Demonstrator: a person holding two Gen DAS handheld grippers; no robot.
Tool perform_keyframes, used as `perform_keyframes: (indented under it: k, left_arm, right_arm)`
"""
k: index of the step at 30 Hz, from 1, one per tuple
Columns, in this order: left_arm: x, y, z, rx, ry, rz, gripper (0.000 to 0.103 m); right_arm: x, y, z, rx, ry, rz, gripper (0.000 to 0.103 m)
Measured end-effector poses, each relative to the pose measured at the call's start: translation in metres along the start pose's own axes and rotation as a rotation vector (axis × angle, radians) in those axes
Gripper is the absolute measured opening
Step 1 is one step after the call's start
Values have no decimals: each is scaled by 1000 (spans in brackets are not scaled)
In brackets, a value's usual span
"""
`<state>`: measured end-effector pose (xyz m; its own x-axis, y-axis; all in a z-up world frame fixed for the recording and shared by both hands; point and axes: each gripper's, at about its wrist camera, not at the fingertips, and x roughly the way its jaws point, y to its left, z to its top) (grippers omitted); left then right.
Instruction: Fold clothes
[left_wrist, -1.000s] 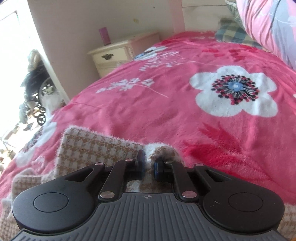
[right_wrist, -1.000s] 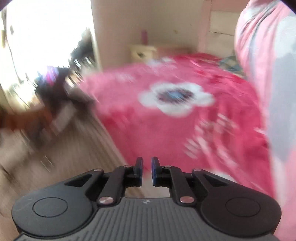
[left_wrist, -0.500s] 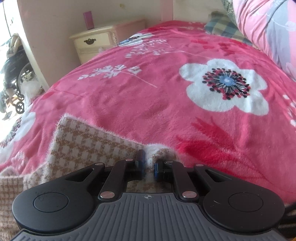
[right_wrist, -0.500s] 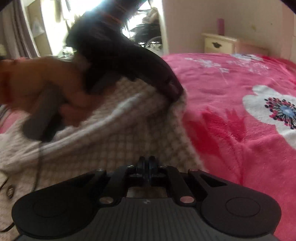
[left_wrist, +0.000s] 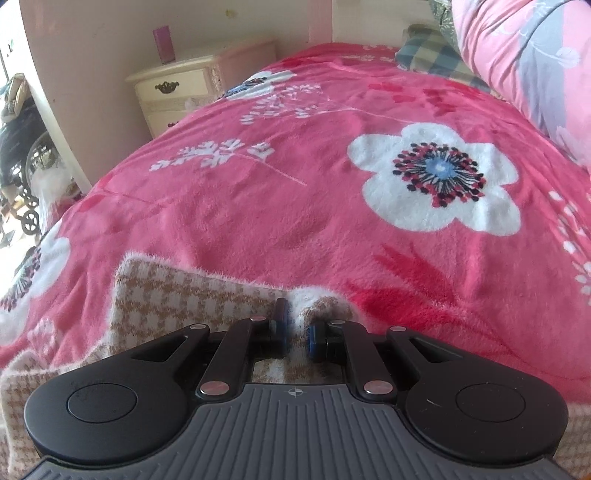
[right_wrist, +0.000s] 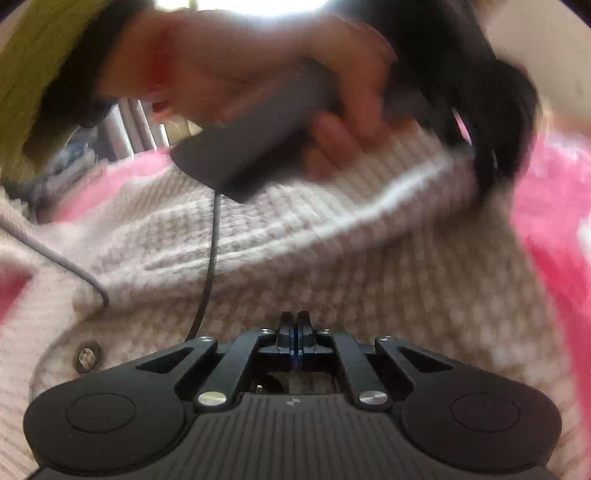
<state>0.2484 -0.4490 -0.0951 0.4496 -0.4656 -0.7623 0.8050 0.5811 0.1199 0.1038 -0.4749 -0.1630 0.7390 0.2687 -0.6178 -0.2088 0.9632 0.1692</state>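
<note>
Tan-and-white houndstooth garment on a pink blanket with white flowers.

A pink floral blanket is covering the bed; a cream nightstand is standing beside it, bearing a purple cup.

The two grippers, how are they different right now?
The left gripper pinches a fold of the checked sweater; the right gripper has nothing between its fingers. The left's jaws stand slightly apart around the cloth; the right's, just closed, touch. Both are over the sweater.
</note>
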Motion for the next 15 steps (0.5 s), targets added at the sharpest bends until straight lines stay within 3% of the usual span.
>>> perform_keyframes:
  k: [5,8,11,13,15]
  left_arm:
    - [-2,2,2,-10,1,-6,10]
    - [0,0,0,-5,9,-7,10]
    - [1,2,0,-15,6,-11,10]
    - [1,3,0,-22,4,-13,10]
    - [1,4,0,-29,3,-16,10]
  right_arm:
    - [-1,-59,18,250,-107,-103,2]
    - [25,-63,10,342,-29,38,2]
    - [26,-38,3,302,25,167,2]
    - [19,-38,4,312,7,164,1]
    - [10,-55,7,370,-66,83,2]
